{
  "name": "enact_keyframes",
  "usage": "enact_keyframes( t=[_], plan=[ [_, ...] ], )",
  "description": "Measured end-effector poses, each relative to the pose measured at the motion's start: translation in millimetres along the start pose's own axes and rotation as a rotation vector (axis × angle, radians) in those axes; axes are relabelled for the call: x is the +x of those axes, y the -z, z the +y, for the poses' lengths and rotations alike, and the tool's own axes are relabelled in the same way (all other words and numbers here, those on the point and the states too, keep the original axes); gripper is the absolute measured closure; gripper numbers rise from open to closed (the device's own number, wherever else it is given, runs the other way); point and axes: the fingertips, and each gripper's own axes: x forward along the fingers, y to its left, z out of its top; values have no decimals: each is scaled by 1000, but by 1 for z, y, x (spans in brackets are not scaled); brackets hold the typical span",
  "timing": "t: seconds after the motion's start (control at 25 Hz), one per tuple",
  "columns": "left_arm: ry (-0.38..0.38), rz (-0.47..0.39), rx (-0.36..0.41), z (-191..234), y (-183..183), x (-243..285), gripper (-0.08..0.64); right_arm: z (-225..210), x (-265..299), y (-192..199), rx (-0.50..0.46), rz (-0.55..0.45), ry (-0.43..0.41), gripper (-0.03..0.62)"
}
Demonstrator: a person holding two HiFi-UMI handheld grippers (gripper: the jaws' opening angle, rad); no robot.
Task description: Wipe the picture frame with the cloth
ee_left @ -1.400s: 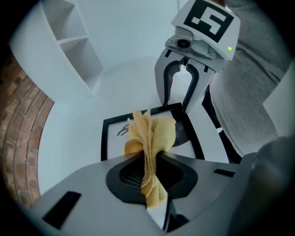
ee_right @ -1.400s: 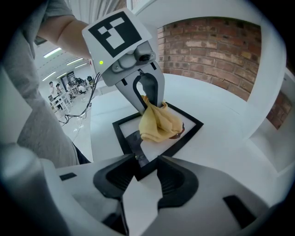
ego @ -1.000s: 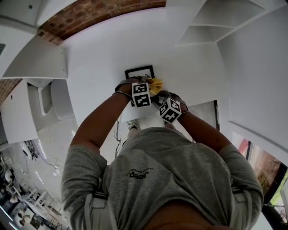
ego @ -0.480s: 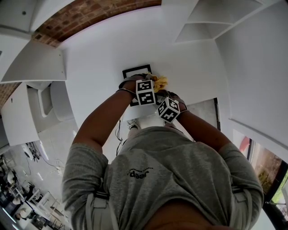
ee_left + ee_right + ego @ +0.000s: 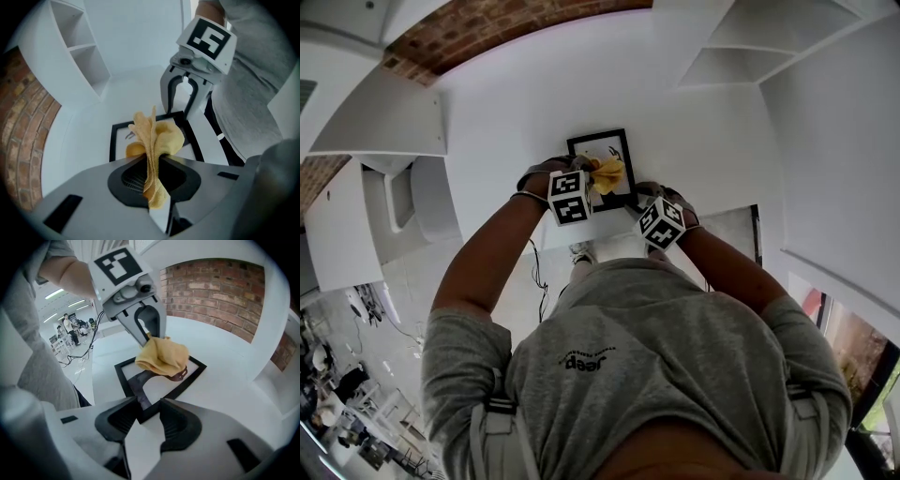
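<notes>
A black picture frame [image 5: 619, 142] with a white mat lies flat on the white table [image 5: 516, 112]. My left gripper [image 5: 152, 171] is shut on a yellow cloth [image 5: 159, 136], whose bunched end rests on the frame's glass [image 5: 157, 385] near its middle. From the right gripper view the cloth [image 5: 164, 357] hangs under the left gripper [image 5: 149, 341]. My right gripper [image 5: 146, 412] is clamped over the frame's near corner [image 5: 140, 401], with one jaw on each side of the black edge. In the head view both grippers' marker cubes sit over the frame's near side.
White shelf units [image 5: 750, 47] stand at the table's far right, and another white block [image 5: 384, 122] is at its left. A brick wall [image 5: 487, 33] runs behind. The table's near edge [image 5: 581, 239] is by the person's body, with cables on the floor below.
My left gripper has carried the cloth leftward across the frame, from its right edge toward the middle. The right gripper has stayed on the frame's corner.
</notes>
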Motion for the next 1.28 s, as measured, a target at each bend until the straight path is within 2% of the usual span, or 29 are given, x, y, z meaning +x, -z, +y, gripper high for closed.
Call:
enact_keyframes(
  t=[0.12,0.2,0.4,0.56,0.64,0.84,1.08,1.28],
  plan=[
    [9,38,-12,-11,30,-3,494,0,0,0,-1,5,3,434],
    [8,46,-29,-12,38,-1,494,-1,0,0,-8,9,7,434],
    [10,57,-35,-11,36,8,494,2,-1,-2,-99,42,39,456],
    [21,40,-62,-12,37,8,494,8,-5,1,-44,50,22,449],
    [18,36,-66,-12,37,8,494,4,-6,0,-62,49,10,436],
    [14,45,-63,-12,37,8,494,-37,-6,-12,-255,71,-113,344],
    [11,50,-67,-12,36,9,494,-86,3,-30,-546,158,-198,301],
    [8,51,-66,-12,36,8,494,-102,20,-44,-609,198,-233,298]
  ],
)
